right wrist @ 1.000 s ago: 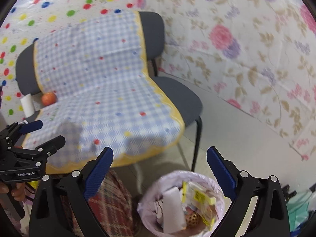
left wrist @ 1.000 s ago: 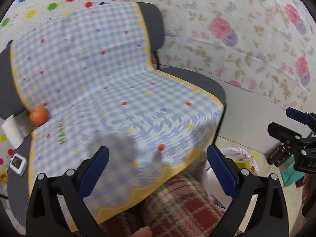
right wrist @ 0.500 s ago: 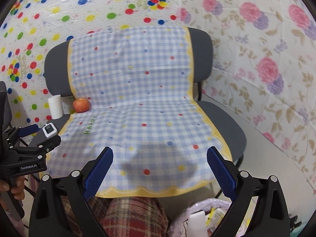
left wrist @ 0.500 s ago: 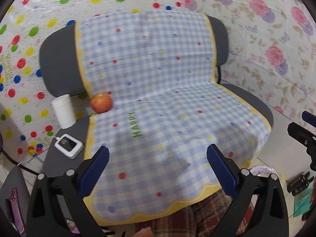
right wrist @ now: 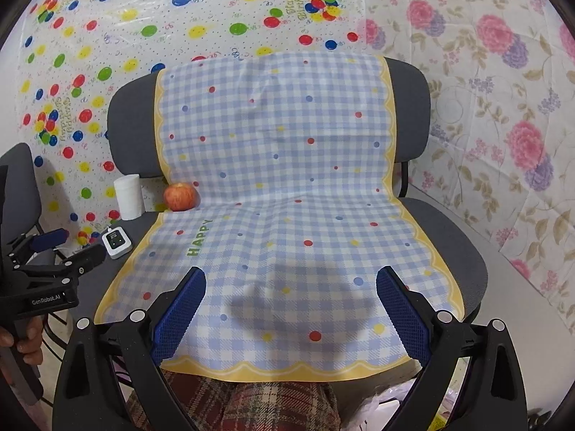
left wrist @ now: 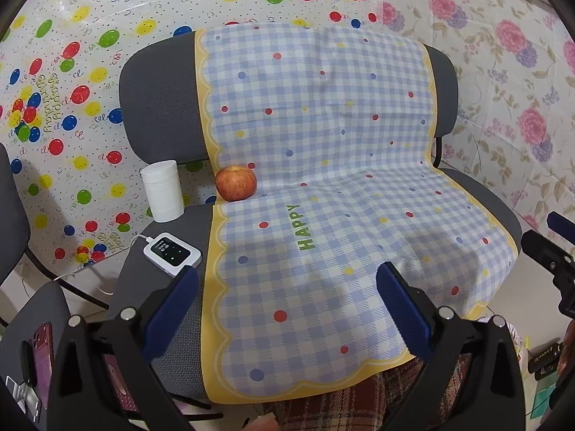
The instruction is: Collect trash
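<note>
Right wrist view lost the trash bag; apple (right wrist: 180,197) now central.

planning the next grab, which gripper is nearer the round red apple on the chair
Left. The left gripper faces the round red apple from the seat's front left part. The right gripper sits further right, over the checked blue cloth, with the apple far off to its left.

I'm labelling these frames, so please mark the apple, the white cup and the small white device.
apple (left wrist: 235,187), left wrist view, middle of its skin.
white cup (left wrist: 162,191), left wrist view, its side wall.
small white device (right wrist: 116,242), right wrist view, its dark screen.
</note>
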